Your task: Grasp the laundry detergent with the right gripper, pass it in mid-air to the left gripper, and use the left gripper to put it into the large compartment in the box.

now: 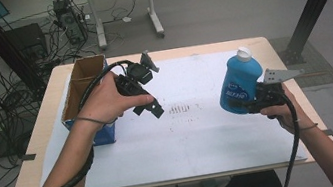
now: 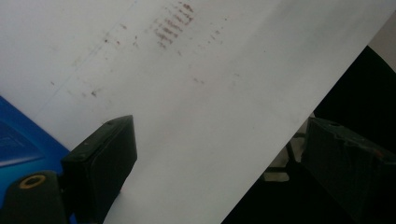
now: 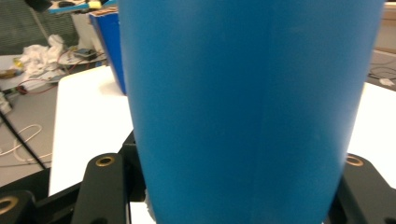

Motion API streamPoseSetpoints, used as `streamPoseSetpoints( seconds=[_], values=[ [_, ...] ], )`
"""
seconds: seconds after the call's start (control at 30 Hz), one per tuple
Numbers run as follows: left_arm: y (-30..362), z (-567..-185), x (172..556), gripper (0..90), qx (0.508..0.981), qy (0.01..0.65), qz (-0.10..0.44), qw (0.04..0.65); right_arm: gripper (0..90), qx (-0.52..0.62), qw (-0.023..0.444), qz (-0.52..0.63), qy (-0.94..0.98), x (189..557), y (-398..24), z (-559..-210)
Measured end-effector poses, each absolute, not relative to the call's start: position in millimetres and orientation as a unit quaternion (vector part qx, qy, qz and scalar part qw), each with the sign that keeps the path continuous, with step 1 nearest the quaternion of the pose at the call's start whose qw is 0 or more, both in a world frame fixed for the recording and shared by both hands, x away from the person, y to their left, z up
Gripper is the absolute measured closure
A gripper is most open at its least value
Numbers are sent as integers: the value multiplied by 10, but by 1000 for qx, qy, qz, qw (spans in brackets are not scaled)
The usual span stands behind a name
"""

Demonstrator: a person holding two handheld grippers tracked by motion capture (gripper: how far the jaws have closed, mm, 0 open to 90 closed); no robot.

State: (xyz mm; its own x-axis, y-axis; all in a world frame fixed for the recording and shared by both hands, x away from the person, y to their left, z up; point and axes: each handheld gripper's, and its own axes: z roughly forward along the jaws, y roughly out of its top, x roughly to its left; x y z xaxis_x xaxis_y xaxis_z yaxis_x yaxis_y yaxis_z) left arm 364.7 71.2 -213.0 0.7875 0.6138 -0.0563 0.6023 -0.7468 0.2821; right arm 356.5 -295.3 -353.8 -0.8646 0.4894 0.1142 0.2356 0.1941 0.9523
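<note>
grey floor strewn with black cables surrounds a light wooden table [image 1: 41, 143] covered by a white sheet [image 1: 197, 139] that carries a patch of faint brownish marks near its middle. at the table's left edge stands an open cardboard box [image 1: 83, 84] with a blue outer face.

the bottle [image 1: 239, 82] is bright blue plastic with a white cap at the top and a label with white lettering across its front. it stands nearly upright, tipped slightly, above the right part of the sheet, well apart from the box. in the right gripper view its smooth blue body [image 3: 247, 112] takes up most of the picture, widening toward the top, with a faint vertical seam down the middle.

the right gripper [image 1: 257, 102] clamps the bottle low on its body, its black jaws pressed against either side of the blue plastic; the person's right hand [image 1: 281, 108] holds it from behind, and a grey three-cornered plate sits on top.

the left gripper [image 1: 148, 104] is held by the left hand [image 1: 112, 102] over the left part of the sheet, just beside the box, pointing down and toward the centre. its jaws stand spread wide with nothing between them; in the left gripper view the two black pads [image 2: 100, 163] frame bare white sheet, a corner of blue at the lower left.
</note>
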Motion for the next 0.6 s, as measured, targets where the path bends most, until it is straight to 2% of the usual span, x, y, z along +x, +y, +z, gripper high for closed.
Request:
streamPoseSetpoints(
  seconds=[0.33, 0.6],
  values=[
    [650, -1705, 3604, 108, 952, 263, 25, 155, 408, 198, 75, 593, 777, 3527, -2840, -3286],
    [576, -1433, 3578, 104, 968, 205, 41, 141, 409, 166, 57, 596, 783, 3501, -2762, -3145]
  ],
)
